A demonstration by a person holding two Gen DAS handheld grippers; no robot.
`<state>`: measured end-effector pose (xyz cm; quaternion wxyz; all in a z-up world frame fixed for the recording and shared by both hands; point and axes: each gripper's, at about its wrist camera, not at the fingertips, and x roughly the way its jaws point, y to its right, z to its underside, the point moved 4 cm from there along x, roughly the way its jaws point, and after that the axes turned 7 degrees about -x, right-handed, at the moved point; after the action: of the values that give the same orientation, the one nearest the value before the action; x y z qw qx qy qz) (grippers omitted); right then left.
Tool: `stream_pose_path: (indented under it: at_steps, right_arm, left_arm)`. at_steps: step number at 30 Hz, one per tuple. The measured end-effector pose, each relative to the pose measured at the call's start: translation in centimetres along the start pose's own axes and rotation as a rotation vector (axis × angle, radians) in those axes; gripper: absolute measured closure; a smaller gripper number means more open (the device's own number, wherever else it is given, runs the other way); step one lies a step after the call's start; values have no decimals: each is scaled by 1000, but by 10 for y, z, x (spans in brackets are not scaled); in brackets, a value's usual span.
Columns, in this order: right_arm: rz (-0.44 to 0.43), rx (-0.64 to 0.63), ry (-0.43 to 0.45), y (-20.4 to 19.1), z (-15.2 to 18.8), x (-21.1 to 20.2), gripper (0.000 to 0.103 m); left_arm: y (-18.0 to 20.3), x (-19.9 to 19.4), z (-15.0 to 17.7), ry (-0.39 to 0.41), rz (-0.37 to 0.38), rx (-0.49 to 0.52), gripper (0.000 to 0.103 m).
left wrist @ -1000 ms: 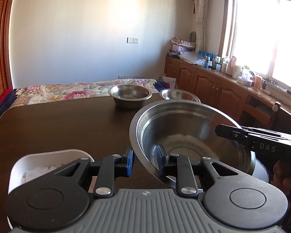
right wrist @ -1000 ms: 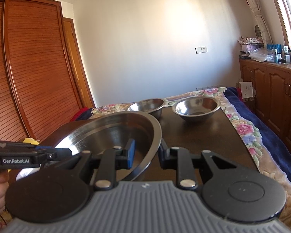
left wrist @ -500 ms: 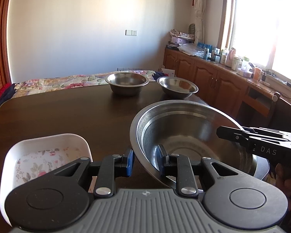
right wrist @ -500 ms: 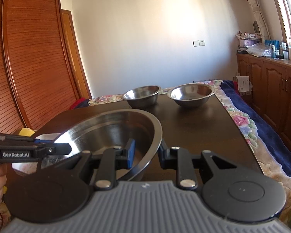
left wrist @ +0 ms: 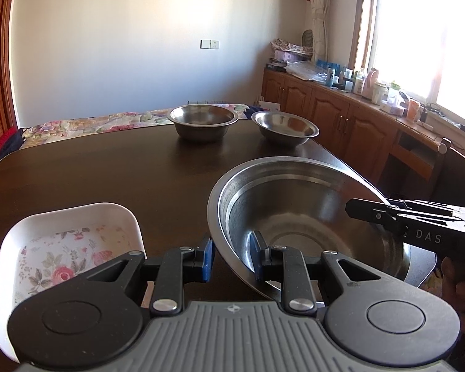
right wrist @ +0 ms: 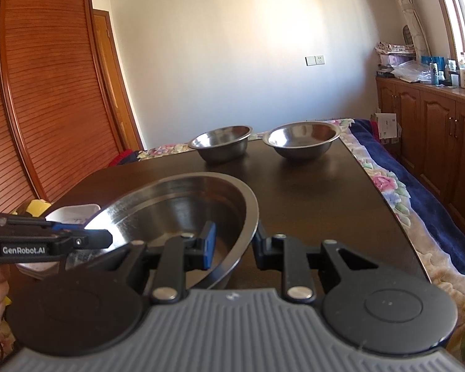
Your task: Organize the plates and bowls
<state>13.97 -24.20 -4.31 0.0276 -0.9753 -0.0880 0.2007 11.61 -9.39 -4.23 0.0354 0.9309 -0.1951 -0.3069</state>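
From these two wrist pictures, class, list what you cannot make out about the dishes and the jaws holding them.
- Large steel bowl: underside and any gap to the table, both views; its own body hides them.
- White floral dish: near end covered by the left gripper, left view; mostly behind the bowl, right view.
- Right gripper: contact of its outer jaw with the rim; rim hides it.

Blown-out window [left wrist: 418,31] glare; sharp, fisheye-curved edges.

On the table [left wrist: 108,167], my big bowl [left wrist: 307,217] sits right of the dish [left wrist: 77,235]; two bowls [left wrist: 202,121] [left wrist: 285,127] stand side by side behind.
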Motion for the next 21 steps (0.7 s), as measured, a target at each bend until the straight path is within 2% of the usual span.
stream_pose_path:
  at_steps: [21]
  right_arm:
    - [-4,4,-17,0,4,6,75]
  left_arm:
    - [-1,5,3,-10,-2,-4,76]
